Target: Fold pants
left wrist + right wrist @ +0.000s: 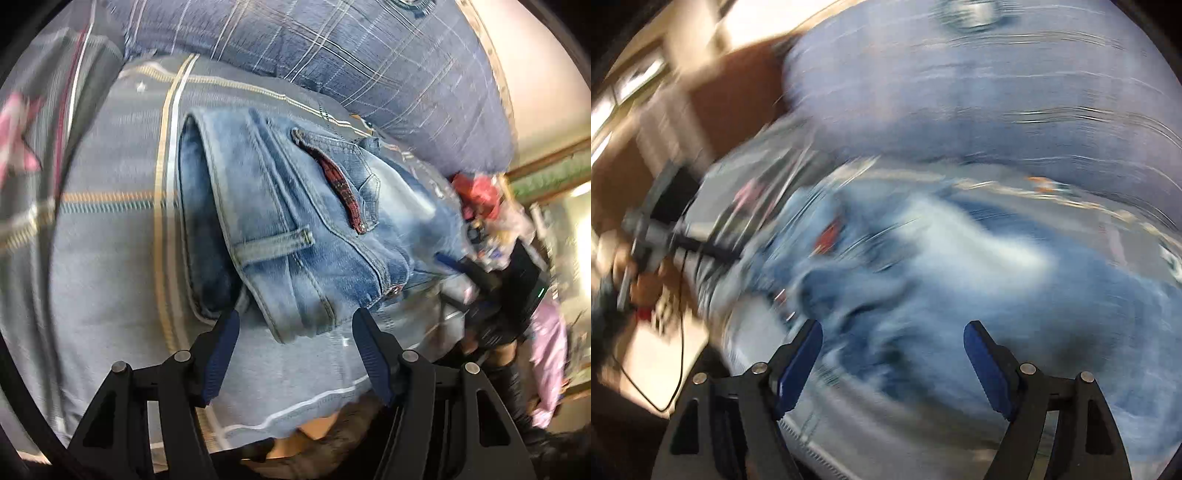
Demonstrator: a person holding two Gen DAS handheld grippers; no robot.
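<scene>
Light blue jeans (295, 221) lie folded into a thick bundle on the bed, with a red-lined pocket and a belt loop facing up. My left gripper (295, 314) stands open just before the bundle's near corner. That corner sits between the blue pads (221, 354), and neither pad presses on it. The right wrist view is heavily smeared. In it my right gripper (894, 326) is open wide above the pale denim (960, 277), with nothing gripped between its fingers.
A grey-blue striped bedcover (110, 258) lies under the jeans, with its near edge (295, 410) close to the left gripper. A big blue plaid pillow (369, 55) bounds the far side. Clutter (480, 199) lies to the right. A black cable (679, 332) trails over the floor beside the bed.
</scene>
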